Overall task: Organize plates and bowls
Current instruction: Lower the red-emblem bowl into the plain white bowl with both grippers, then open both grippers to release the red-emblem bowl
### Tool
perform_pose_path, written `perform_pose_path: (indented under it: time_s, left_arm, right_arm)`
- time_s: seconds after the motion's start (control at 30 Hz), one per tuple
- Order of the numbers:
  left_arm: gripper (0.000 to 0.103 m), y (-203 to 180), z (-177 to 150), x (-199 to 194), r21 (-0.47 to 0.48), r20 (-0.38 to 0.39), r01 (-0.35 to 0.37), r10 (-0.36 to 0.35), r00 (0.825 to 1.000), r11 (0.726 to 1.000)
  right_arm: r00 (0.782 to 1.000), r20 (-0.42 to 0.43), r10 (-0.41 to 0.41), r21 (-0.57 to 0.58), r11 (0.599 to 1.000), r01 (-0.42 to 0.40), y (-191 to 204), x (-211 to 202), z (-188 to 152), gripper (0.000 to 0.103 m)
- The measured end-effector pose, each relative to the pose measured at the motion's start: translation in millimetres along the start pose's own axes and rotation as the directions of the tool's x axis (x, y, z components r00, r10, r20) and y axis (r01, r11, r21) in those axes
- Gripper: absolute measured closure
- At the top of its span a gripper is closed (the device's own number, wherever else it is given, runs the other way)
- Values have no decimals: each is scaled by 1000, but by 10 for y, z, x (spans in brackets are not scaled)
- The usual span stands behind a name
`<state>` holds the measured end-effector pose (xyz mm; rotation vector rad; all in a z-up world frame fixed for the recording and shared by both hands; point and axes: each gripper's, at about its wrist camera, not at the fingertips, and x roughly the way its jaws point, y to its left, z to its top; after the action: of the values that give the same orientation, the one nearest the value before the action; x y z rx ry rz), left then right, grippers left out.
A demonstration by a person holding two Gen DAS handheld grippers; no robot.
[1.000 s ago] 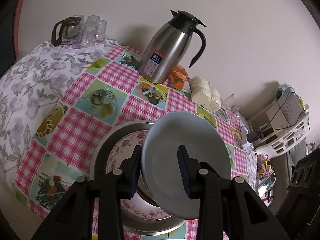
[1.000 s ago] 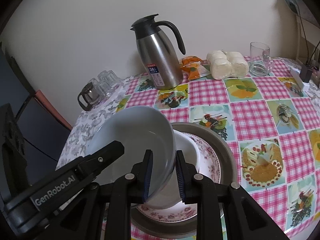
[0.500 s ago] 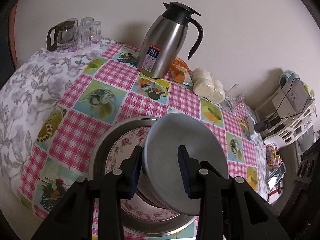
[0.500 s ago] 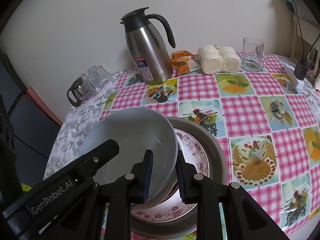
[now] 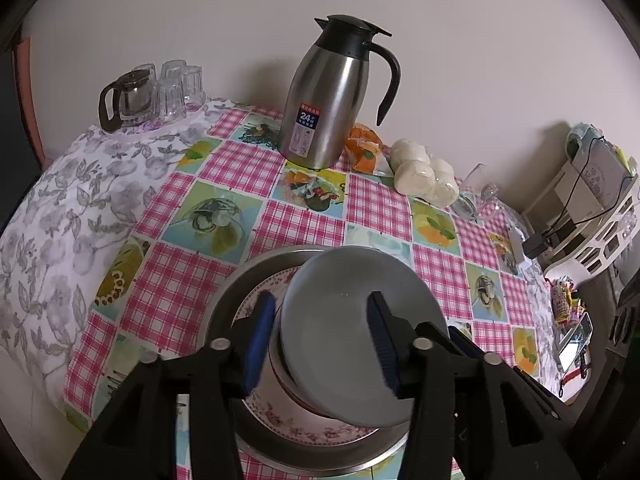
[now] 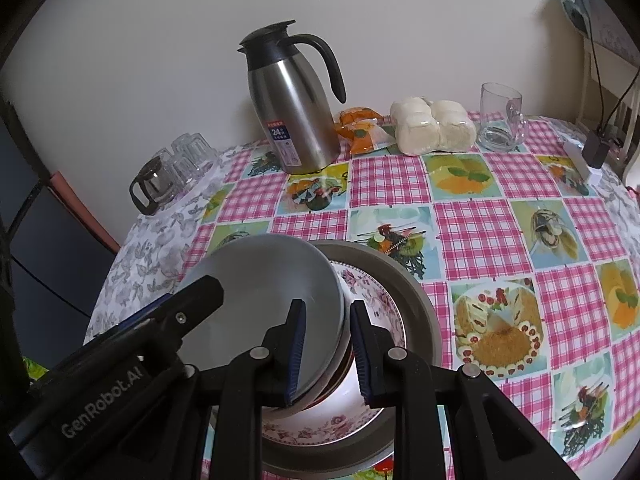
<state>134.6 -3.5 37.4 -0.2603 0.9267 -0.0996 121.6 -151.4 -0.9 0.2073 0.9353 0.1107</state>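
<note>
A grey bowl (image 5: 340,320) (image 6: 264,280) rests, slightly tilted, on a white bowl (image 6: 348,380) that stands on a floral plate (image 5: 304,428) (image 6: 376,300) inside a round metal tray (image 5: 240,280) (image 6: 404,276). My left gripper (image 5: 322,344) straddles the grey bowl's near rim. Its jaws are opening and the blue pads stand clear of the wall. My right gripper (image 6: 328,352) is shut on the opposite rim, one pad inside the bowl and one outside. In the right wrist view, one of the left gripper's fingers (image 6: 196,300) reaches over the bowl's left side.
A steel thermos jug (image 5: 324,96) (image 6: 292,108) stands behind the tray. Beside it lie an orange packet (image 6: 360,128) and wrapped buns (image 6: 432,124), with a glass mug (image 6: 500,120) further right. A glass pot and tumblers (image 5: 148,96) are at the far left. A white rack (image 5: 592,208) stands beyond the table's right edge.
The grey bowl has come down from a steep tilt onto the stack in the tray. The left gripper's jaws have spread wider. The right gripper keeps its grip on the rim.
</note>
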Motion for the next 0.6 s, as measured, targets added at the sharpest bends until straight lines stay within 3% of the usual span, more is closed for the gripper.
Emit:
perform_pose_path:
  time_s: [0.13,0.2,0.27,0.4,0.47,0.6]
  left_arm:
    - [40,-6,1,-44,4,10,-16,16,1000,1000]
    - [33,6,4,-60,3,12,-40,40,999,999]
    - [26,35,12,-78,-3,19,-71,71,997,997]
    - [22,124,36,-103,-17,38,-130,131,991,991]
    - [11,175,42,-96,-23,43,-163,164,986,986]
    - [9,282,43,-106,-45,58,-213,215,975,976]
  right_arm:
    - [1000,7,-17,10,1000,17,-59,-35,7,78]
    - [1000,5,-28,18,999,28,-102,-42,14,70]
    - [999,8,-46,19,999,45,-126,-52,17,46]
    - [997,21,-72,21,997,71,-169,-86,35,38]
    - [997,24,-75,24,997,75,-185,-89,45,29]
    - [996,36,-85,11,996,85,-199,-109,45,18]
